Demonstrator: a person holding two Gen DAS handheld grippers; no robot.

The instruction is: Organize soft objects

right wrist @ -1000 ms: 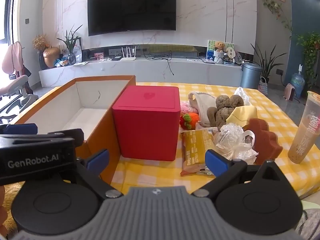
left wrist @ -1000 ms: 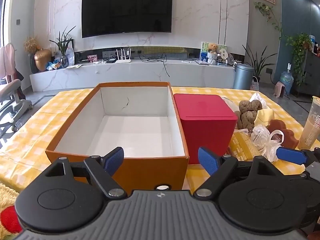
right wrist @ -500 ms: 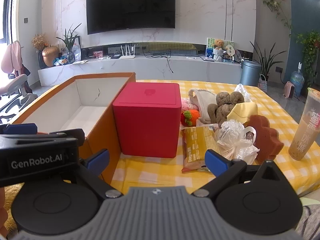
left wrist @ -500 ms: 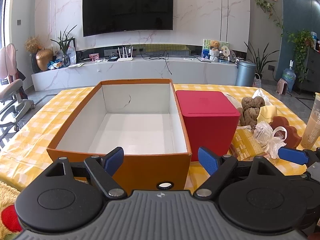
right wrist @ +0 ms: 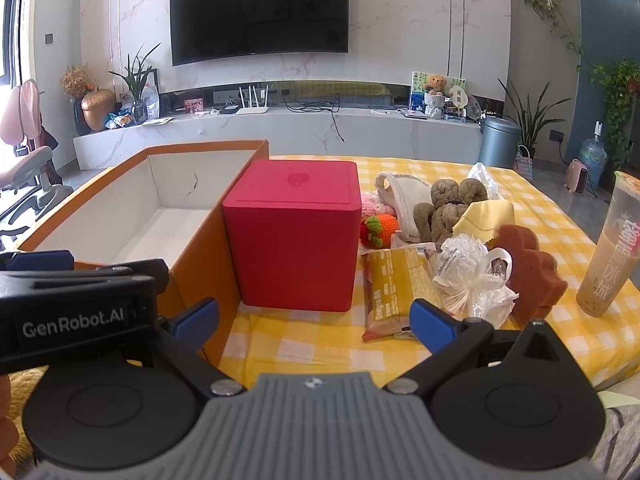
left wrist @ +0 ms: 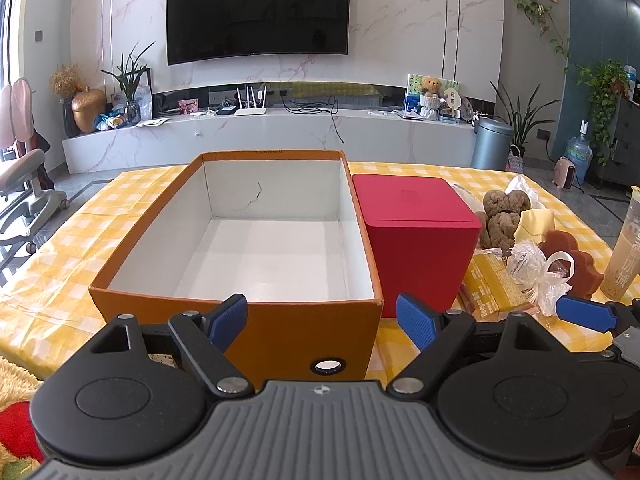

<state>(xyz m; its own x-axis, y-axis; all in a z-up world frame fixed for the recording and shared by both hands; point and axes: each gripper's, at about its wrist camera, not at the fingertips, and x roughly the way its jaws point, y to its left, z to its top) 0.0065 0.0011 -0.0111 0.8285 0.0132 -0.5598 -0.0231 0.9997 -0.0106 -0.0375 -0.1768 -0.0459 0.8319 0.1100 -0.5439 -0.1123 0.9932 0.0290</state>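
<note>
- The soft things I am after lie in a heap on the right part of the bench [right wrist: 320,344], past the red box [right wrist: 296,236]: a brown plush toy [right wrist: 444,208], a yellow cloth [right wrist: 488,216] draped against it, a brown sponge [right wrist: 532,276], a crinkled clear plastic bag [right wrist: 476,276], a white fabric piece [right wrist: 404,200] and a small knitted orange-and-red fruit [right wrist: 380,230].
- A yellow snack packet [right wrist: 396,292] lies flat at the near edge of that heap, just beside the plastic bag.
- The red box has its lid on and stands touching, or almost touching, the right wall of the big orange carton [left wrist: 240,320].
- I see only the white floor and walls inside the carton, with a thin crack on its far wall.
- A tall plastic cup of milky drink [right wrist: 608,252] stands upright at the far right, near the sponge.
- My left tongs [left wrist: 322,322] hang spread apart in front of the carton's near wall, grasping nothing.
- My right tongs [right wrist: 314,320] are likewise released, wide apart, low over the checked cloth before the red box and the packet.
- At the lower left of the left view a fuzzy yellow-and-red plush [left wrist: 12,420] peeks in, mostly hidden.
</note>
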